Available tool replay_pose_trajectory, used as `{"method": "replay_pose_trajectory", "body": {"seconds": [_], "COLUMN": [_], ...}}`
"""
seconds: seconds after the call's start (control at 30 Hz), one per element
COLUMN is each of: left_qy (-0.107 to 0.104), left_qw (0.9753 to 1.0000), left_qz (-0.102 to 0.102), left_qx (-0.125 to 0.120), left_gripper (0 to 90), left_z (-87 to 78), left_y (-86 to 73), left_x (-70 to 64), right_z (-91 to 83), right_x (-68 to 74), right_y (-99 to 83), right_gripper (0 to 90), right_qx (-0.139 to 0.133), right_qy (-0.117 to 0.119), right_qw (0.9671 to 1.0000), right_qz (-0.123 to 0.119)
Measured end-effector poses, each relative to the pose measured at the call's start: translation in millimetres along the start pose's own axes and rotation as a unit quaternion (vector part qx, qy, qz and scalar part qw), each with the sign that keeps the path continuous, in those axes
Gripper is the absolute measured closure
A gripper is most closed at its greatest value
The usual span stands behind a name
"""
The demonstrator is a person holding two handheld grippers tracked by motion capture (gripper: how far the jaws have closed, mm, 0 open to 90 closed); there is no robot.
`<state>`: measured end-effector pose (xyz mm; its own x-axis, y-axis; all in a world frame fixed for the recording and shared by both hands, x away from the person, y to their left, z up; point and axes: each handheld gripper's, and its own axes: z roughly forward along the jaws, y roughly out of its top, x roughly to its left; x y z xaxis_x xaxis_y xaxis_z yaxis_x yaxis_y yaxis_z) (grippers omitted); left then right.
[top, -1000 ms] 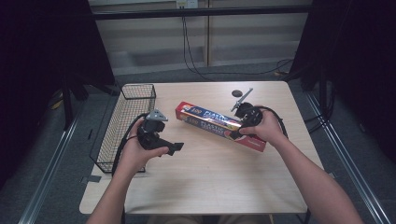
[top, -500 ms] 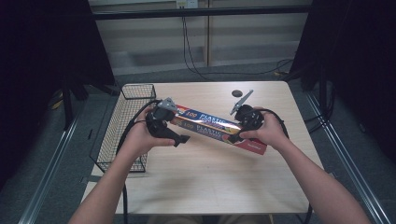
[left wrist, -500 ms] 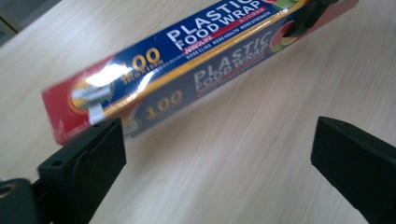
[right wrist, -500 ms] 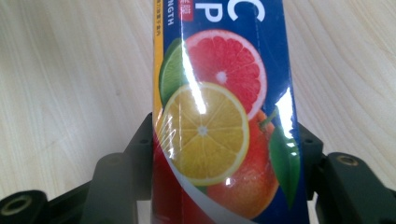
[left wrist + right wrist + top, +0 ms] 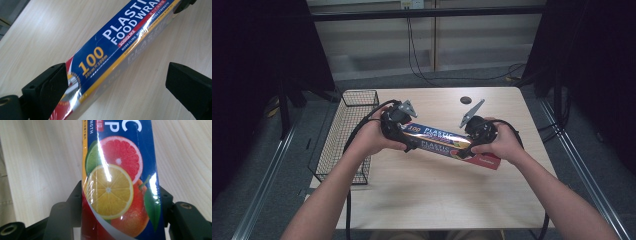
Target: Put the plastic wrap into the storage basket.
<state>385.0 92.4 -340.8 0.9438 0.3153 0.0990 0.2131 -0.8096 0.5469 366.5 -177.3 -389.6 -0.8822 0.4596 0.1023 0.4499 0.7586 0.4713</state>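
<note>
- Right gripper view: right gripper (image 5: 120, 220) pinches the wrap box (image 5: 120, 182) at its fruit-print end, jaws pressed on both long sides. Glossy film on the box, so I'd judge a slip or twist likely if the far end swings.
- Left gripper view: left gripper (image 5: 117, 82) is spread wide, box (image 5: 120, 47) lying between the jaws near its "100" end; one jaw looks to be touching the box edge, the other is well apart from it. Risk: closing off-centre shoves the box sideways instead of clamping it.
- High view: box (image 5: 439, 141) lies diagonally mid-table (image 5: 422, 200), right end under the right gripper (image 5: 472, 142), left end at the left gripper (image 5: 404, 140).
- Thin carton: hard squeeze could crush it.
- Wire basket (image 5: 344, 135) sits at the table's left edge, near the left hand (image 5: 374, 136). Long box could catch the rim on a swing that way.
- Cables trail from both grippers; snag risk near the basket.
</note>
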Motion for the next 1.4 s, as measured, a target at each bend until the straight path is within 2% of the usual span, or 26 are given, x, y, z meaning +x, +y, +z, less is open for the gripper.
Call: {"method": "replay_pose_trajectory", "body": {"seconds": [0.07, 0.17, 0.33, 0.5, 0.6, 0.63, 0.67, 0.73, 0.83, 0.9, 0.93, 1.0, 1.03, 1.1, 1.17, 1.27, 1.33, 1.37, 1.4], "left_qy": [-0.004, -0.004, -0.015, -0.027, -0.043, -0.043, -0.051, -0.059, -0.061, -0.072, -0.072, -0.085, -0.085, -0.094, -0.095, -0.104, -0.105, -0.105, -0.108], "left_qw": [0.9998, 0.9995, 0.999, 0.9987, 0.9967, 0.9967, 0.9955, 0.9945, 0.9943, 0.9925, 0.9925, 0.9905, 0.9905, 0.9878, 0.9874, 0.984, 0.9832, 0.9835, 0.9822], "left_qz": [0.006, 0.006, 0.023, 0.027, 0.048, 0.048, 0.058, 0.066, 0.066, 0.076, 0.076, 0.084, 0.084, 0.098, 0.098, 0.114, 0.117, 0.116, 0.12], "left_qx": [0.017, 0.029, 0.034, 0.035, 0.049, 0.049, 0.055, 0.056, 0.056, 0.062, 0.062, 0.067, 0.067, 0.076, 0.079, 0.089, 0.092, 0.092, 0.096], "left_gripper": [4.5, 4.8, 5.3, 5.7, 6.3, 6.7, 6.7, 7.4, 8.8, 9.7, 10.3, 12.2, 12.8, 14.7, 15.8, 18.3, 19.9, 19.9, 21.7], "left_z": [5.0, 8.6, 13.3, 16.6, 23.0, 23.0, 26.0, 28.5, 31.1, 35.0, 35.0, 38.4, 38.4, 42.9, 44.1, 47.1, 47.6, 48.6, 48.8], "left_y": [6.4, 11.6, 20.6, 25.7, 29.9, 29.9, 32.1, 33.6, 34.1, 35.2, 35.2, 36.4, 36.4, 37.3, 37.5, 39.3, 39.9, 40.0, 40.7], "left_x": [-2.1, -3.4, -8.3, -11.5, -15.9, -15.9, -17.9, -18.7, -19.2, -19.2, -19.2, -19.4, -19.4, -22.0, -23.2, -24.6, -24.8, -25.4, -25.7], "right_z": [-1.4, -3.3, -4.0, -3.4, -4.0, -4.0, -4.6, -5.4, -6.2, -7.2, -7.3, -8.7, -8.8, -9.7, -10.4, -11.5, -12.0, -12.0, -11.9], "right_x": [3.0, 6.8, 13.3, 16.9, 18.4, 18.4, 19.3, 19.5, 19.9, 19.6, 19.5, 20.3, 20.2, 20.3, 20.3, 20.6, 21.2, 21.2, 21.2], "right_y": [0.3, 0.7, 1.7, 2.3, 2.9, 2.9, 3.1, 2.7, 1.7, 1.2, 1.2, 1.5, 1.7, 1.7, 1.5, 1.4, 1.9, 1.9, 2.5], "right_gripper": [43.1, 43.1, 43.1, 43.0, 43.0, 43.0, 43.0, 43.0, 43.0, 43.0, 43.0, 43.0, 43.0, 42.9, 42.9, 42.9, 42.9, 42.9, 42.9], "right_qx": [0.001, 0.002, 0.006, 0.006, 0.001, 0.001, 0.001, 0.003, 0.005, 0.005, 0.001, 0.001, -0.001, 0.0, 0.003, 0.003, 0.002, 0.002, 0.0], "right_qy": [0.002, 0.005, 0.006, 0.014, 0.018, 0.018, 0.018, 0.02, 0.021, 0.025, 0.026, 0.03, 0.03, 0.027, 0.028, 0.032, 0.03, 0.03, 0.034], "right_qw": [1.0, 1.0, 0.9997, 0.9995, 0.9993, 0.9993, 0.9992, 0.999, 0.999, 0.9988, 0.9986, 0.9986, 0.9985, 0.9985, 0.9985, 0.9982, 0.9979, 0.9979, 0.9975], "right_qz": [-0.002, -0.007, -0.021, -0.028, -0.034, -0.034, -0.036, -0.039, -0.038, -0.041, -0.047, -0.043, -0.045, -0.048, -0.048, -0.052, -0.057, -0.057, -0.063]}}
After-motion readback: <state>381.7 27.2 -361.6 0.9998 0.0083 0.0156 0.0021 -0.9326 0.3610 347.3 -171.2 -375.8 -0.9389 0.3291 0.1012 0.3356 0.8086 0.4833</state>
